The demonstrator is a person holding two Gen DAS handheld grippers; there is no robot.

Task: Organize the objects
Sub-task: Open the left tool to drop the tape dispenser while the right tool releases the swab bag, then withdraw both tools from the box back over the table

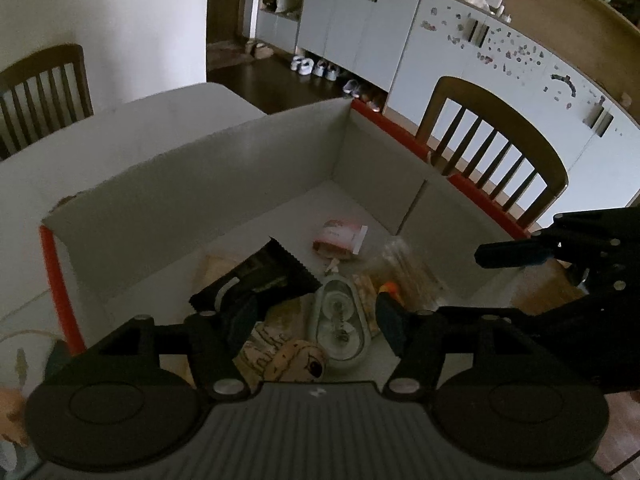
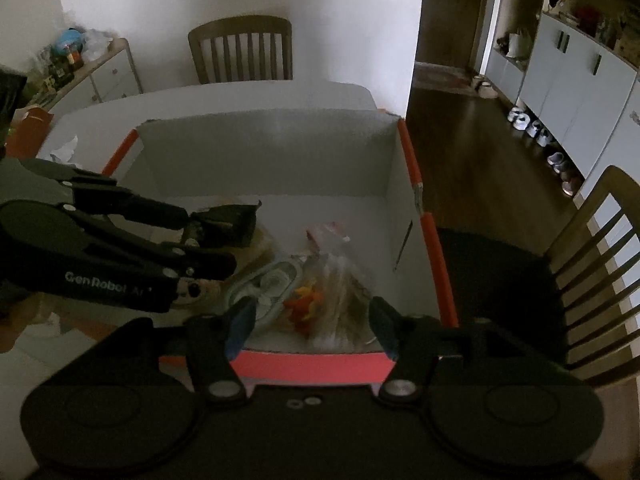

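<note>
— What stands around the white worktop (image 2: 224, 98)?

— A wooden slat-back chair (image 2: 241, 50) at its far edge, against the white wall. Another slat-back chair (image 1: 494, 148) sits beside the worktop.

— And beyond that?

— Pale cabinets (image 1: 362, 28) well apart from the worktop, with a row of shoes (image 1: 314, 67) on the dark floor at their foot.

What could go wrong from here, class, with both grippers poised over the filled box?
1. The left gripper and right gripper hang open close together above the box; their fingers could collide.
2. The clear bag lies loosely against the oval case, so grabbing one might drag the other.
3. The black packet leans on other items and may slide if nudged.
</note>
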